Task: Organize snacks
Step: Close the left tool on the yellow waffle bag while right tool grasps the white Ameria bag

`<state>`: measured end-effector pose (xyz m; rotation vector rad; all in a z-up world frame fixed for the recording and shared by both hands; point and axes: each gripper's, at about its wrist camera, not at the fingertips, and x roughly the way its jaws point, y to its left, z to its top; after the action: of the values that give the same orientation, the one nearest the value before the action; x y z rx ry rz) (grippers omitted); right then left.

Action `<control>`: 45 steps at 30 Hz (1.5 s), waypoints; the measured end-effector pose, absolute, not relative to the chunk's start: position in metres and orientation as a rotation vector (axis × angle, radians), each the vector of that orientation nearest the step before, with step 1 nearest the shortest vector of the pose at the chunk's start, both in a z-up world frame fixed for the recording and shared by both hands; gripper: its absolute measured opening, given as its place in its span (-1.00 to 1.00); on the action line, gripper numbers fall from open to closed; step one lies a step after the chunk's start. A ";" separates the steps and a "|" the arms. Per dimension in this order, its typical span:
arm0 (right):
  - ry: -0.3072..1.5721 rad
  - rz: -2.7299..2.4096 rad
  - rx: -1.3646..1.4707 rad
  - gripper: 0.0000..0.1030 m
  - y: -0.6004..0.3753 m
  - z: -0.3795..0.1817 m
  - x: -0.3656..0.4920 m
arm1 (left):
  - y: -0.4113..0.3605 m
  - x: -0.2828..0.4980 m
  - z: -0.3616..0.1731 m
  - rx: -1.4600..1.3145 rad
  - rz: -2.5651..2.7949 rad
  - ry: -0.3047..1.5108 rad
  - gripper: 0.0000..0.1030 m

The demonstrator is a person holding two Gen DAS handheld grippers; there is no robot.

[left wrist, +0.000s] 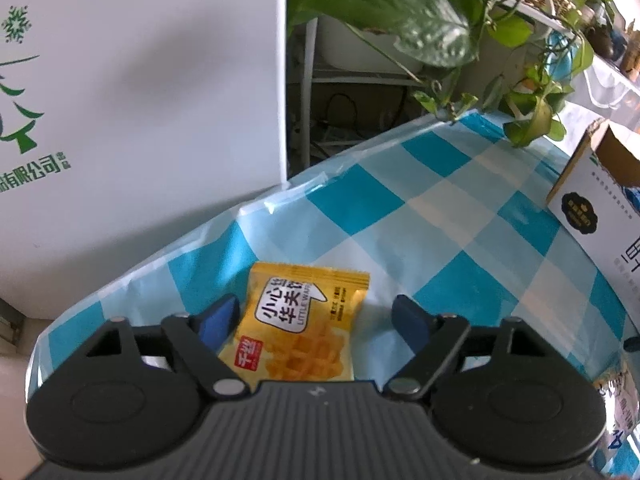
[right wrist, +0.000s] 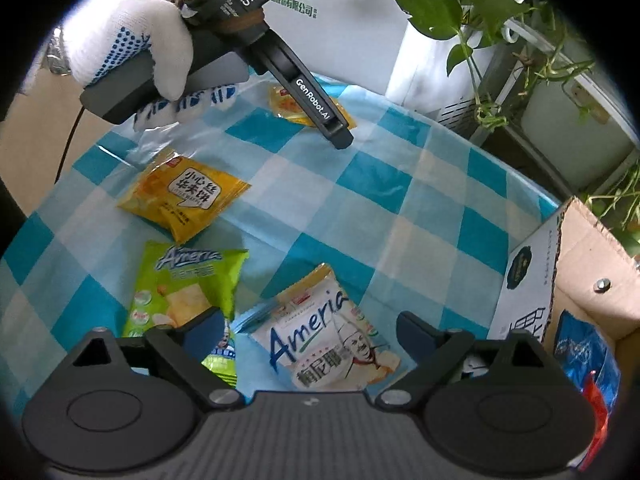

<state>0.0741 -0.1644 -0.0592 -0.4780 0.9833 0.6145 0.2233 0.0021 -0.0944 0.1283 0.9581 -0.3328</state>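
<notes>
Right gripper (right wrist: 310,330): jaws apart, straddling a white Ameria packet (right wrist: 324,336) at lower centre, pads clear of it. Green Ameria packet (right wrist: 184,284) just left; yellow waffle packet (right wrist: 184,196) above that, mid-left. Open carton (right wrist: 560,280) at right edge. Left gripper (left wrist: 314,318): jaws apart around a second yellow waffle packet (left wrist: 304,328), left pad touching or nearly touching it, right pad clear. All on a blue-checked tablecloth (right wrist: 372,208).

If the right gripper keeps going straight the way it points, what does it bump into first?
Most likely the white Ameria snack bag, lying on the checked tablecloth between the open right gripper's fingers. Depth is hard to judge here.
</notes>
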 end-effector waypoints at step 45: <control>1.158 0.555 -0.176 0.61 -0.173 -0.066 0.084 | 0.019 0.194 -0.086 0.168 -0.419 0.994 0.47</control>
<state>0.0844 -0.1730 -0.0659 -0.1758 1.1581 0.5547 0.1936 0.0194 -0.0865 0.1679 0.9939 -0.4188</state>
